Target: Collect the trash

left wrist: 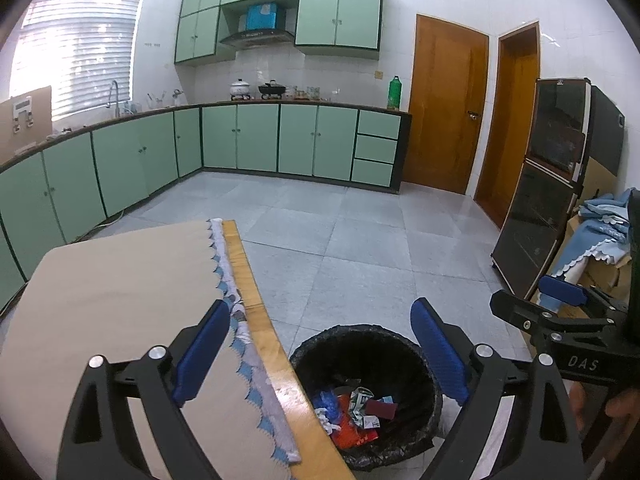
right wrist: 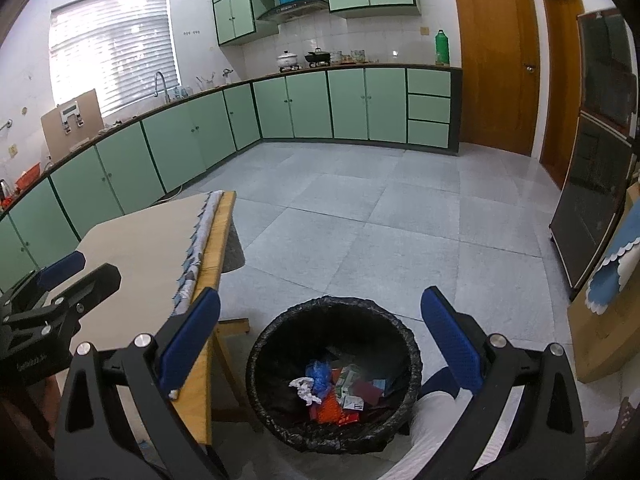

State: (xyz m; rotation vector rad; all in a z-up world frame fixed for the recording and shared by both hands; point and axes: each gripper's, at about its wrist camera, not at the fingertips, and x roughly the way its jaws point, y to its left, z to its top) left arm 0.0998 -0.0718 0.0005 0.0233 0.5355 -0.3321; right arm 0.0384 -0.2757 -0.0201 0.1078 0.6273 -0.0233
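Left wrist view
- Left gripper (left wrist: 320, 356): fingers wide apart, nothing between them.
- Bin (left wrist: 428, 412): one, black-lined, on the floor at 6 o'clock, just beside the table's edge.
- Trash (left wrist: 354, 410): inside the bin, a loose heap; I make out blue plastic, white crumpled paper, a red wrapper, a dark red piece and printed scraps, roughly six or seven bits, exact count unsure.
- Table (left wrist: 120, 280): at 8 o'clock, cloth-covered with one scalloped trim strip; no trash shows on the visible part.
- Right gripper (left wrist: 560, 304): at 3 o'clock; only one blue pad shows, so its opening cannot be told here.

Right wrist view
- Right gripper (right wrist: 320, 340): fingers wide, empty, straddling the bin (right wrist: 256, 392) at 6 o'clock.
- Trash (right wrist: 340, 392): the same heap on the bin's bottom.
- Left gripper (right wrist: 60, 276): at 9 o'clock, over the table (right wrist: 152, 240).
- Floor (right wrist: 380, 232): no litter visible.

Progress
- Done: trash seems gathered in the bin.
- Left: probably nothing, though the table's near part is hidden.
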